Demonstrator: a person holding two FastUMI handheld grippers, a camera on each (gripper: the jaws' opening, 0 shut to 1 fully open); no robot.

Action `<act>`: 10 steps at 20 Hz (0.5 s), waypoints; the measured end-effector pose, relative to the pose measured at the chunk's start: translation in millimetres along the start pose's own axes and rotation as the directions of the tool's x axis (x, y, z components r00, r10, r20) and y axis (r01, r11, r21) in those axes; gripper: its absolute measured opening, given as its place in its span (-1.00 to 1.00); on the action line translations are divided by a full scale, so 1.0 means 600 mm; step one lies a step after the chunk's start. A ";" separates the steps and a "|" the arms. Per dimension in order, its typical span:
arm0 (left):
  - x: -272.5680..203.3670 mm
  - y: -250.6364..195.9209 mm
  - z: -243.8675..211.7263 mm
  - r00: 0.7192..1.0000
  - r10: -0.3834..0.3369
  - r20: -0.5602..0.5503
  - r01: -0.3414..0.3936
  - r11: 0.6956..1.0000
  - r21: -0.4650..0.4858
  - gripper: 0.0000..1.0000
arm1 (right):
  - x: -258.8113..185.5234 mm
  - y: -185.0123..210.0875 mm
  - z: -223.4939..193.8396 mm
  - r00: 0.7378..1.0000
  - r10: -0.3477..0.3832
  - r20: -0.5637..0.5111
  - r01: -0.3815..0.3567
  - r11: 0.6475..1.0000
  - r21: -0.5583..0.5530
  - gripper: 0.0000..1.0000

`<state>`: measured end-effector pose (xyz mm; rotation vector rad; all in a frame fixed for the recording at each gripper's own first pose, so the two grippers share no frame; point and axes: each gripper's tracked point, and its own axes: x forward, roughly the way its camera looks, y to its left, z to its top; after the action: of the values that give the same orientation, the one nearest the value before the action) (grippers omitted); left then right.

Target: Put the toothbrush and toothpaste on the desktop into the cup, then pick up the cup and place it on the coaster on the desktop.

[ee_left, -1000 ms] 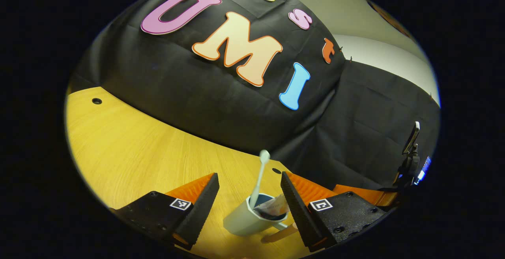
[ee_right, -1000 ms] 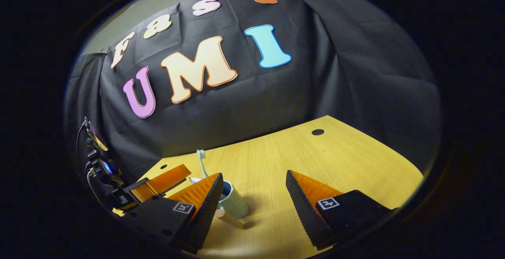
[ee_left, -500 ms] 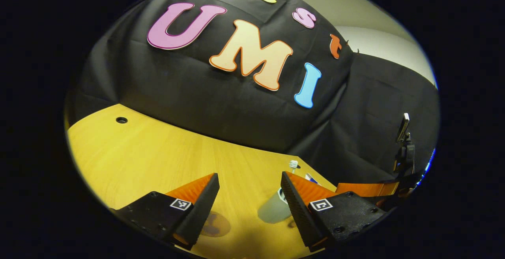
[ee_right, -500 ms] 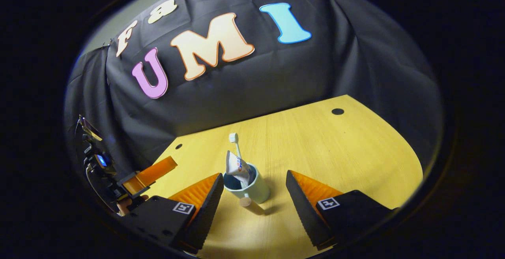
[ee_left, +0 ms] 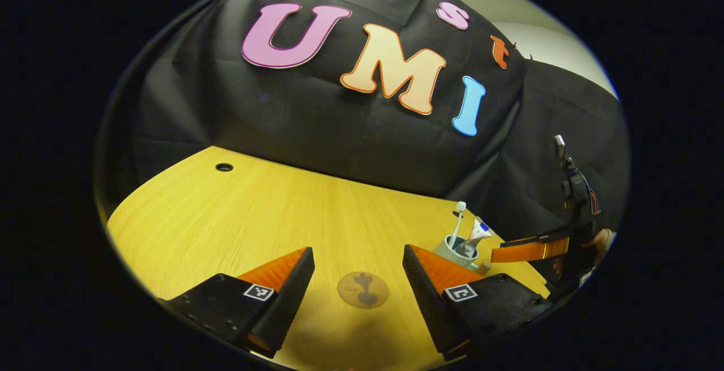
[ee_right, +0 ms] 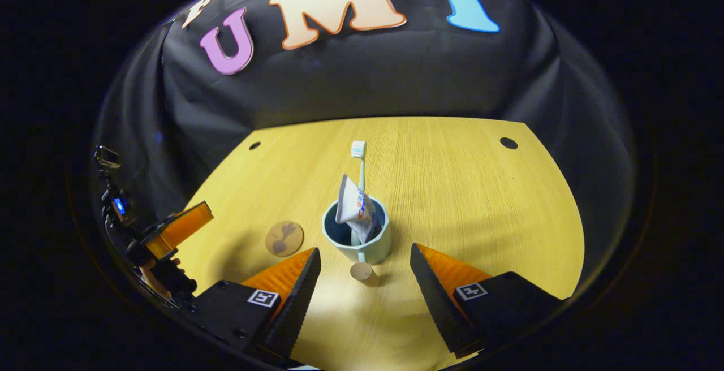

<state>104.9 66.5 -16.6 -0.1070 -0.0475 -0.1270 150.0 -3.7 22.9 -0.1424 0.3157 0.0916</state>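
A pale green cup [ee_right: 357,241] stands upright on the wooden desktop [ee_right: 481,201]. A white toothbrush [ee_right: 358,153] and a toothpaste tube [ee_right: 352,204] stick up out of it. The cup's handle [ee_right: 361,271] points toward my right gripper [ee_right: 365,255], which is open just short of the cup. A round brown coaster [ee_right: 284,238] lies to the cup's left. In the left gripper view, that coaster [ee_left: 362,289] lies bare on the desktop below my open left gripper [ee_left: 358,258]. The cup [ee_left: 455,246] stands farther right, partly behind the right finger.
Small round holes mark the desktop [ee_right: 508,143] near its far corners. The black cloth wall closes the back edge. The left gripper [ee_right: 175,229] with a hand shows at the left of the right gripper view. The right gripper [ee_left: 531,249] shows beside the cup.
My left gripper has drawn away from the cup and now hangs over the coaster. My right gripper has swung round and tilted down, so the cup now stands centred ahead of its fingers.
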 end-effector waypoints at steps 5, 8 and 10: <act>-0.058 0.033 -0.026 0.997 0.057 -0.044 -0.058 0.998 -0.017 0.86 | 0.023 0.009 -0.018 0.983 -0.009 -0.184 -0.002 0.998 -0.062 0.94; -0.084 0.060 -0.032 0.992 0.108 -0.062 -0.109 0.994 -0.012 0.86 | 0.042 0.014 -0.030 0.966 -0.011 -0.258 -0.012 0.996 -0.088 0.82; -0.097 0.067 -0.034 0.991 0.118 -0.067 -0.119 0.993 -0.015 0.86 | 0.047 0.006 -0.037 0.953 -0.037 -0.300 -0.001 0.992 -0.124 0.94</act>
<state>53.5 111.2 -44.3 -0.1240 0.0263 -0.0120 169.5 -1.6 -7.6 -0.2830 0.6151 0.0707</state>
